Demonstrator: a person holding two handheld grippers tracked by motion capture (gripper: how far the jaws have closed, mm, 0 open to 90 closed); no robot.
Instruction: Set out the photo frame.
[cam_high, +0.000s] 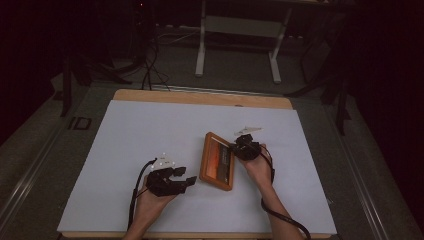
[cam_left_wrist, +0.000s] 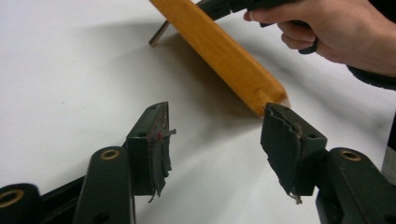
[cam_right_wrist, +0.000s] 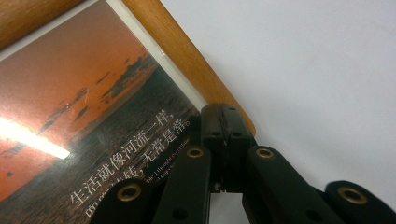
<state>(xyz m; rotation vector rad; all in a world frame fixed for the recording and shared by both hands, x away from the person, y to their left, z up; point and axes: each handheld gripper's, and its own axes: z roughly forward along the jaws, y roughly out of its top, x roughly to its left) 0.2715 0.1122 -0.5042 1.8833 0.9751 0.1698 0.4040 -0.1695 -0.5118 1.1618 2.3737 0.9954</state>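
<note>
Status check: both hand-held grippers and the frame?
Left hand-held gripper open, empty. Right hand-held gripper shut on wooden picture frame with sunset photo, frame propped on its stand. Nothing blocking.

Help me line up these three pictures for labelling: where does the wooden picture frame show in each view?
High view: the picture frame lies right of centre on the white table cover, between the grippers.
Left gripper view: its wooden edge slants from top centre down to the right.
Right gripper view: photo and rail take up the left, the right gripper shut on the rail.
Shared landmark: the white table cover.
</note>
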